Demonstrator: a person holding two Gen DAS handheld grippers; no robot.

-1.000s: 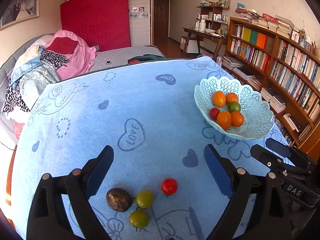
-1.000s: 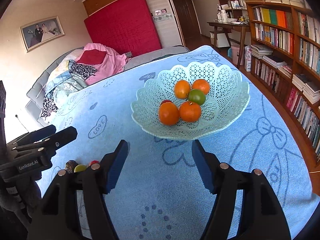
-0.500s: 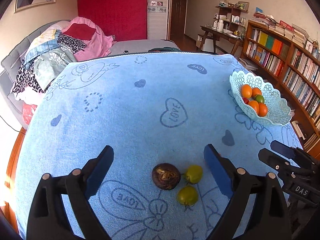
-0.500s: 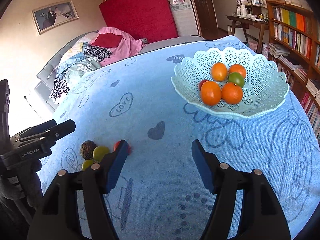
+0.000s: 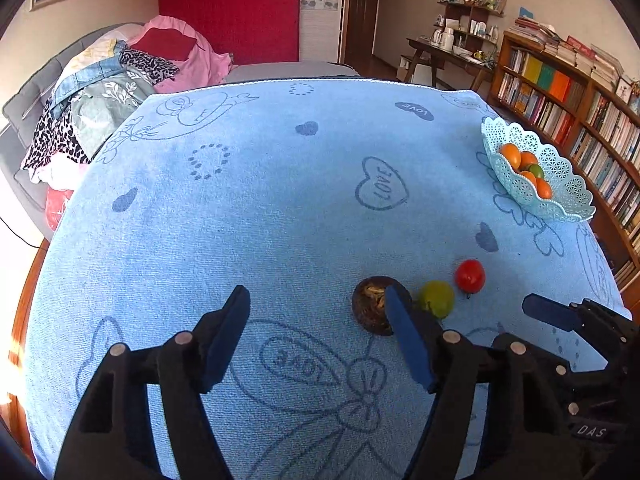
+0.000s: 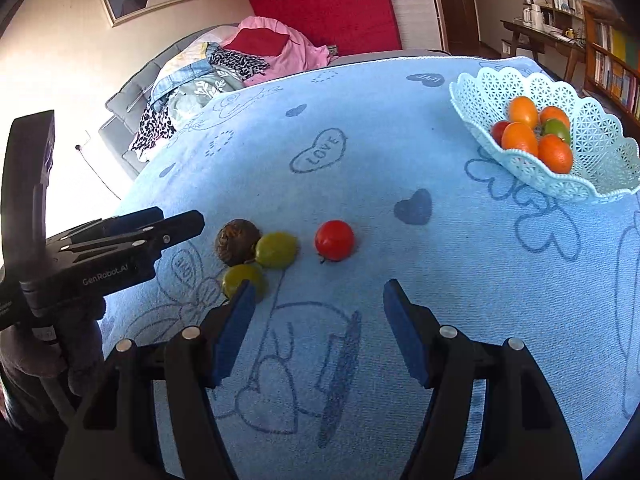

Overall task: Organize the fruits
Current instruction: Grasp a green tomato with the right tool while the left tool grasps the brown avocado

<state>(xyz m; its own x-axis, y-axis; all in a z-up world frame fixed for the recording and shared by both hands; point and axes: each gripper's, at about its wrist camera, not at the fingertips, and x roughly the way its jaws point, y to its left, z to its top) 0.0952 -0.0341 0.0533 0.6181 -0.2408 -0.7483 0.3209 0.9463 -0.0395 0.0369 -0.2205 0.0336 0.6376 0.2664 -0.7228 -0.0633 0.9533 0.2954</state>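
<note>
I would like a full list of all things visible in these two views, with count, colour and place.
basket: one, pale blue lattice, right side of the cloth
fruits in basket: four orange, one green, one red
red tomato: one, on the cloth
green tomatoes: two, left of the red one
brown fruit: one, dark, touching a green tomato
cloth: one, light blue, with hearts
bookshelf: one, wooden, far right
clothes pile: mixed colours, far left
left hand-held gripper: black and blue, open, empty
right hand-held gripper: black and blue, open, empty

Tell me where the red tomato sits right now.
In the right wrist view the red tomato lies alone on the blue cloth, just right of the green fruit, well short of the lace basket.
</note>
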